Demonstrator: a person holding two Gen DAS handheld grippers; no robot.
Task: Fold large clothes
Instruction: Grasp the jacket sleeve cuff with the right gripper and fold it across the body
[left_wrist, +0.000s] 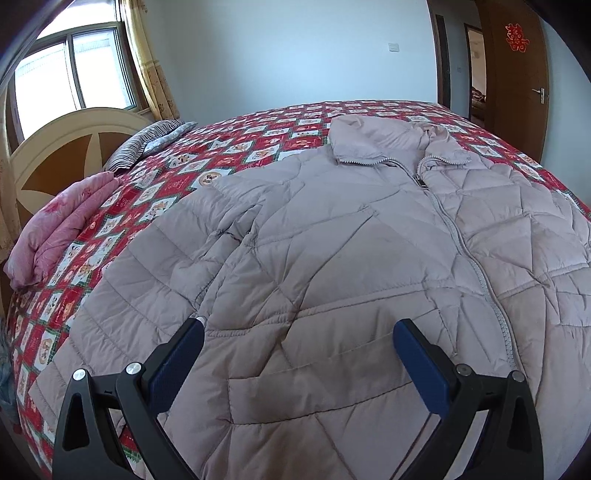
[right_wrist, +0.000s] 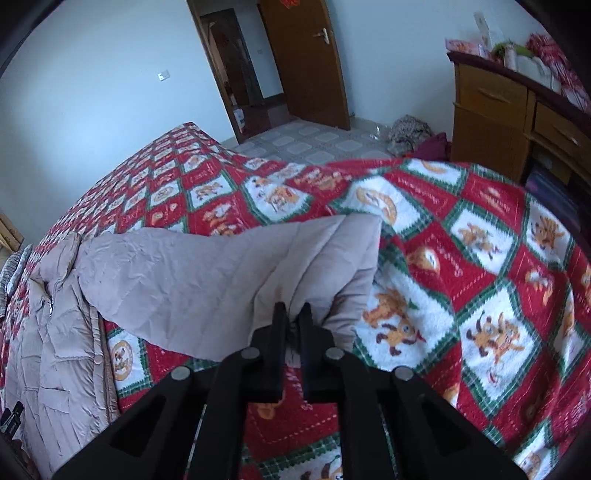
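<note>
A large pale pink quilted jacket (left_wrist: 332, 266) lies flat, front up and zipped, on a bed with a red, white and green patterned blanket (left_wrist: 207, 162). My left gripper (left_wrist: 299, 328) is open and empty, hovering just above the jacket's lower left front. My right gripper (right_wrist: 293, 314) is shut on the jacket's sleeve (right_wrist: 221, 280) near the cuff and holds it lifted off the blanket (right_wrist: 461, 258). The jacket's body (right_wrist: 59, 350) shows at the left of the right wrist view.
A folded pink quilt (left_wrist: 55, 236) and a striped pillow (left_wrist: 147, 144) lie by the headboard (left_wrist: 70, 155). A wooden dresser (right_wrist: 517, 122) with clutter stands beyond the bed. A door (right_wrist: 306, 62) is open onto tiled floor (right_wrist: 314, 140).
</note>
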